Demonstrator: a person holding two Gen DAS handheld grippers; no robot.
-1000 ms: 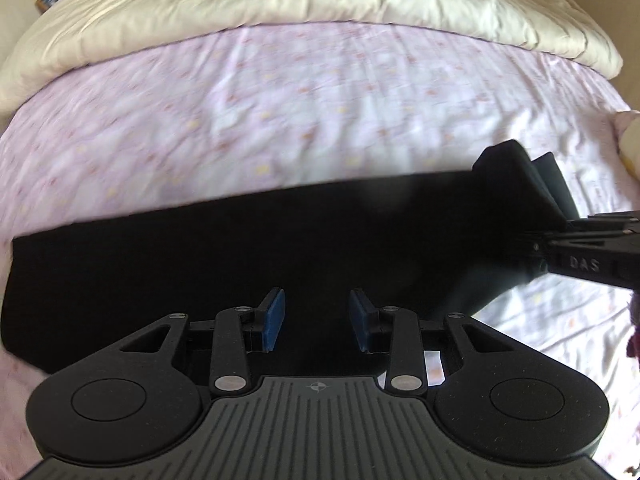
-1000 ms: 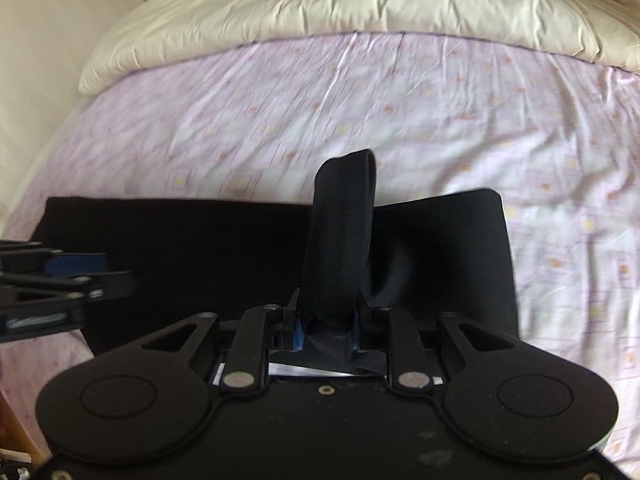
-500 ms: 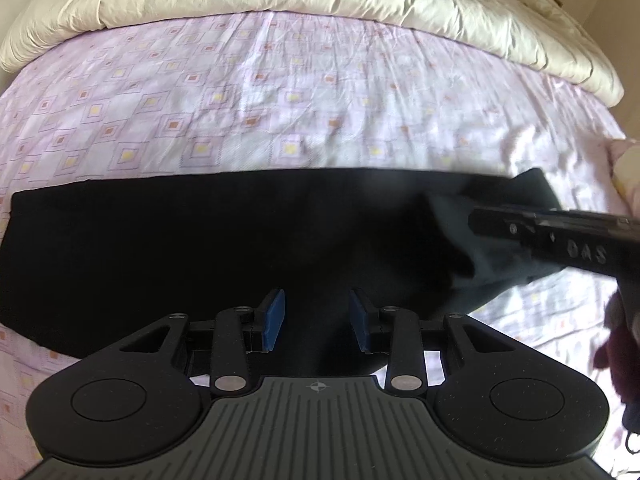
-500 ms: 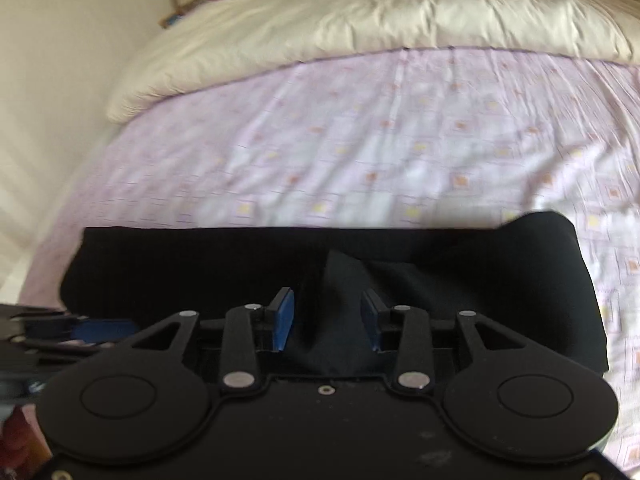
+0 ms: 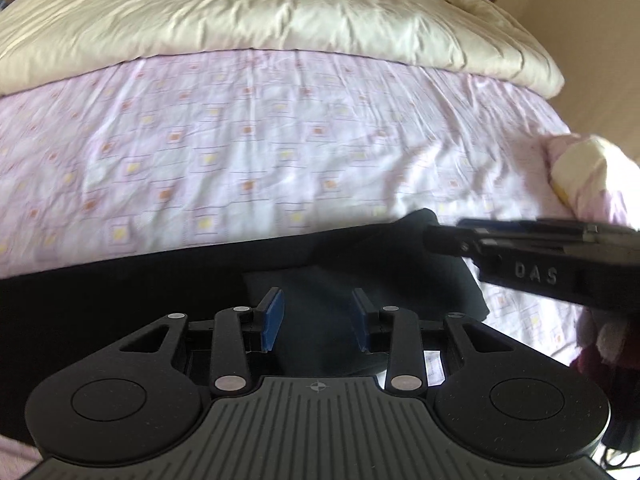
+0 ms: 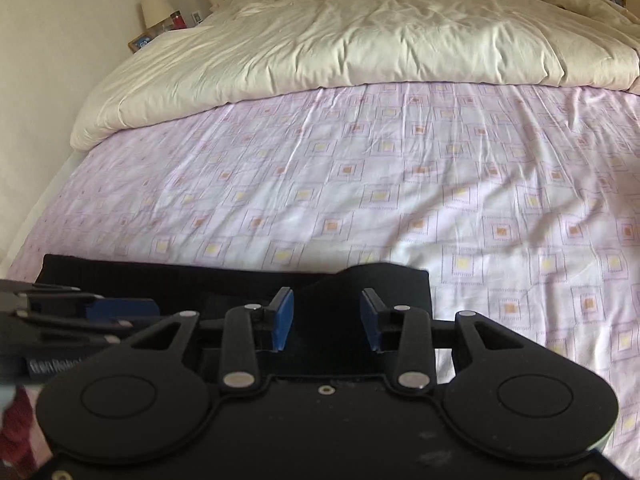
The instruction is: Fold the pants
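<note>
Black pants lie flat across the near edge of the bed, long side running left to right; they also show in the right wrist view. Their right end is folded over, with a raised rumpled corner. My left gripper is open and empty just above the dark cloth. My right gripper is open and empty over the folded end. The right gripper shows side-on in the left wrist view; the left gripper shows at the left edge of the right wrist view.
The bed has a pale pink sheet with small squares. A cream duvet is heaped at the far end. A bedside lamp stands far left by the wall. A pink and cream bundle lies at the right.
My right gripper opened and let go of the pants end that it held up; that end now lies on the rest of the pants. Both grippers have drawn back a little.
</note>
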